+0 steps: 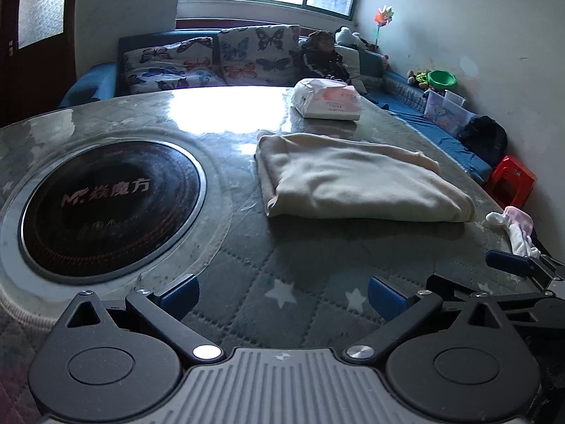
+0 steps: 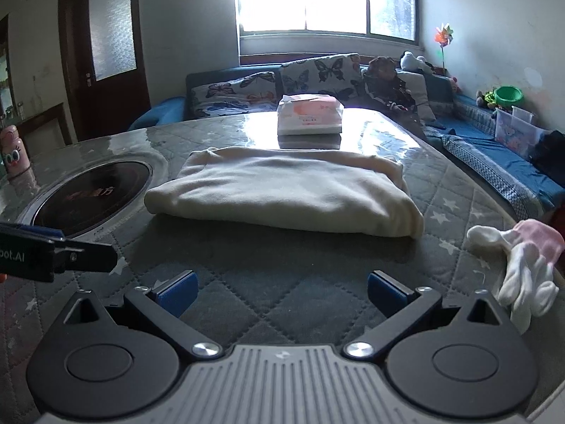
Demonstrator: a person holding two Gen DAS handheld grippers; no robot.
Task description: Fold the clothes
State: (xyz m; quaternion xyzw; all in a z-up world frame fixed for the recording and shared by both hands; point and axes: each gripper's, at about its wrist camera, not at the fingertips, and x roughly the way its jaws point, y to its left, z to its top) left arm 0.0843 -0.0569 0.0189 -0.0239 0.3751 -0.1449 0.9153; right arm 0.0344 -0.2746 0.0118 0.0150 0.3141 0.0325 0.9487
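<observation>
A cream garment (image 1: 356, 176) lies folded into a thick rectangle on the quilted star-patterned table (image 1: 282, 282); the right wrist view shows it (image 2: 282, 190) straight ahead. My left gripper (image 1: 282, 296) is open, short of the garment's near edge, with nothing between its blue pads. My right gripper (image 2: 280, 291) is also open and empty, in front of the garment. Each gripper's finger shows in the other's view: the right one (image 1: 512, 265) at the right edge, the left one (image 2: 70, 251) at the left edge.
A round black hotplate (image 1: 109, 201) is set into the table on the left. A wrapped tissue pack (image 2: 309, 115) sits beyond the garment. White and pink gloves (image 2: 522, 265) lie at the table's right edge. A blue sofa with butterfly cushions (image 2: 317, 74) runs behind.
</observation>
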